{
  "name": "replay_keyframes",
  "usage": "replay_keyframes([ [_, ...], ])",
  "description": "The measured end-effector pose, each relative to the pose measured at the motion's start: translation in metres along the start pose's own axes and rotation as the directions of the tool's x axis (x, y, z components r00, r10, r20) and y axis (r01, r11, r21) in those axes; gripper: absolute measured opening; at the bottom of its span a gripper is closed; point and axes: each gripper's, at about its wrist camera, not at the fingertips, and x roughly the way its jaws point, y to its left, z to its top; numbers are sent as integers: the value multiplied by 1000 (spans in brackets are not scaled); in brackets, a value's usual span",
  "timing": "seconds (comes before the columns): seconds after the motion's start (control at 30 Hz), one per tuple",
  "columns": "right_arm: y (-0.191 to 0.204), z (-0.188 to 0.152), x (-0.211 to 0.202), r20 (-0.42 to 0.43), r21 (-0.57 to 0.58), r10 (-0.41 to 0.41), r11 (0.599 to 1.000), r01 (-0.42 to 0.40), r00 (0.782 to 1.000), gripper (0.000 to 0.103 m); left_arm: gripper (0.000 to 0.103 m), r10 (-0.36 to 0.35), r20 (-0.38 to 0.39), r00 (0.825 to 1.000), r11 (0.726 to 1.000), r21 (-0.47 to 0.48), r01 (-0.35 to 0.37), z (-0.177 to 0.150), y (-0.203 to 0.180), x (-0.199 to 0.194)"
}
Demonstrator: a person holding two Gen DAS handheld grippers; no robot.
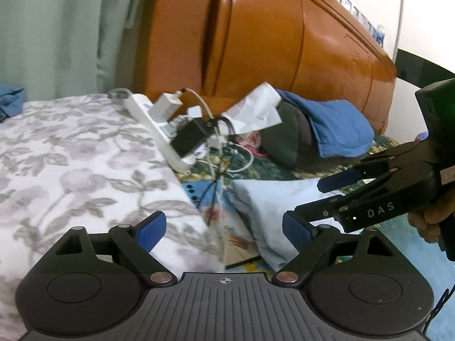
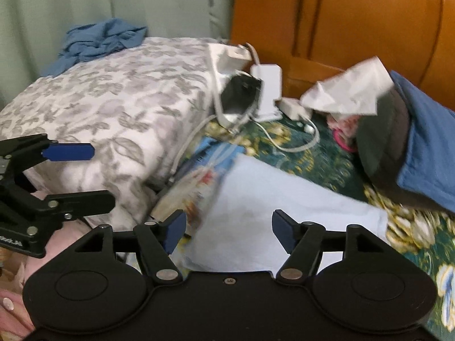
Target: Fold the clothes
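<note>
Pale blue cloth (image 2: 256,216) lies before a charger tangle (image 2: 244,93), beside floral pillow (image 2: 108,96).

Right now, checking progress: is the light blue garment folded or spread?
Folded: the light blue garment lies as a compact rectangle with straight edges on the bed.

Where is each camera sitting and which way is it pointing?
Left wrist: on the left gripper, jaws open, facing the headboard across the bed; the right gripper and a hand show at right.
Right wrist: on the right gripper, jaws open, facing the same way; the left gripper shows at left.
Shared: pale blue cloth, floral pillow, power strip.
</note>
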Motion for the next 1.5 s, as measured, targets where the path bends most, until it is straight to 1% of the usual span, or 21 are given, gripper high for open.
replay_keyframes([
  [0.2, 29, 16, 2, 28, -58, 28, 998, -26, 999, 69, 89, 39, 10, 999, 999, -33, -38, 5, 24, -10],
  [0.27, 38, 21, 2, 43, -74, 37, 997, -34, 998, 72, 89, 52, 13, 999, 998, -42, -51, 7, 32, -13],
  [0.43, 63, 34, 2, 71, -111, 66, 992, -58, 995, 72, 89, 94, 30, 995, 994, -61, -92, 12, 57, -26],
  [0.77, 111, 56, 8, 92, -192, 131, 975, -112, 987, 73, 89, 203, 57, 978, 973, -123, -195, 17, 109, -55],
  [0.93, 134, 65, 12, 102, -219, 164, 966, -139, 981, 74, 89, 266, 69, 962, 955, -153, -253, 17, 136, -72],
  [1.0, 142, 68, 15, 110, -223, 177, 963, -149, 978, 78, 89, 293, 69, 954, 946, -169, -278, 16, 145, -80],
  [1.03, 146, 70, 17, 113, -226, 184, 962, -155, 976, 80, 91, 306, 71, 949, 940, -177, -290, 15, 150, -84],
  [1.07, 150, 71, 18, 114, -232, 193, 959, -163, 975, 80, 97, 320, 72, 945, 935, -184, -302, 14, 155, -87],
  [1.1, 154, 72, 20, 115, -238, 203, 956, -171, 972, 80, 101, 333, 73, 940, 930, -192, -315, 13, 159, -91],
  [1.13, 158, 74, 21, 115, -244, 213, 953, -180, 970, 80, 102, 347, 74, 935, 924, -200, -327, 12, 164, -95],
  [1.27, 176, 79, 27, 114, -272, 246, 940, -208, 963, 80, 102, 399, 78, 914, 899, -232, -373, 9, 182, -111],
  [1.5, 204, 84, 35, 125, -290, 286, 926, -241, 950, 81, 102, 458, 67, 886, 862, -278, -424, 0, 211, -130],
])
